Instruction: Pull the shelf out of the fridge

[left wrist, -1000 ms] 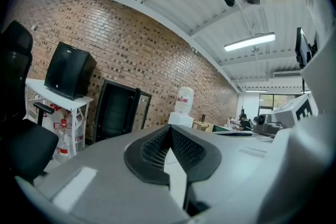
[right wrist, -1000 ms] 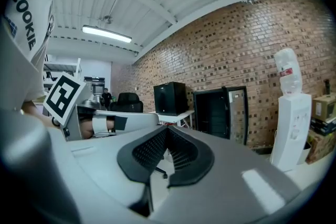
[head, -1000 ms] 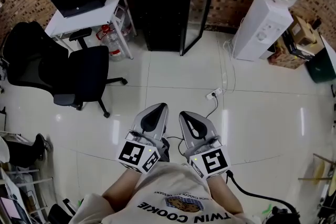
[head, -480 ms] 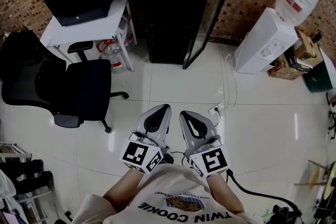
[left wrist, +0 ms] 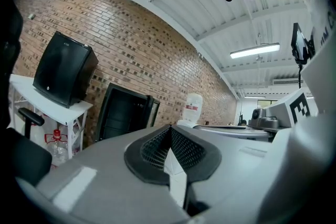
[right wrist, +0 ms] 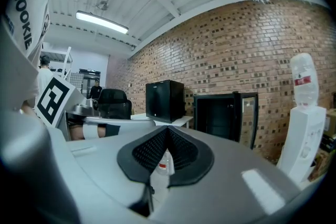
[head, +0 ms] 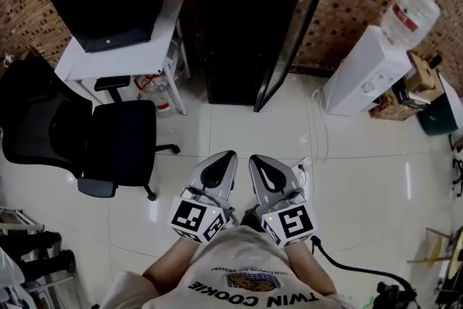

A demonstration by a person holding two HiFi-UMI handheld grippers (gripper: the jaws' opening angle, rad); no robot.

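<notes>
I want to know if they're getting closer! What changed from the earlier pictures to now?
The person walked toward the fridge: it and the chair look bigger and lower in the head view. Nothing was grabbed or let go. The left gripper and right gripper stay shut, empty, side by side; the fridge door stays open.

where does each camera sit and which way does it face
Head view: on the person's head, looking steeply down at the open fridge; shows shirt, left tool, right tool.
Left gripper view: on the left tool, facing along its shut jaws toward the fridge; shirt at right.
Right gripper view: on the right tool, likewise; shirt at left.
Shared: fridge, water dispenser.
</notes>
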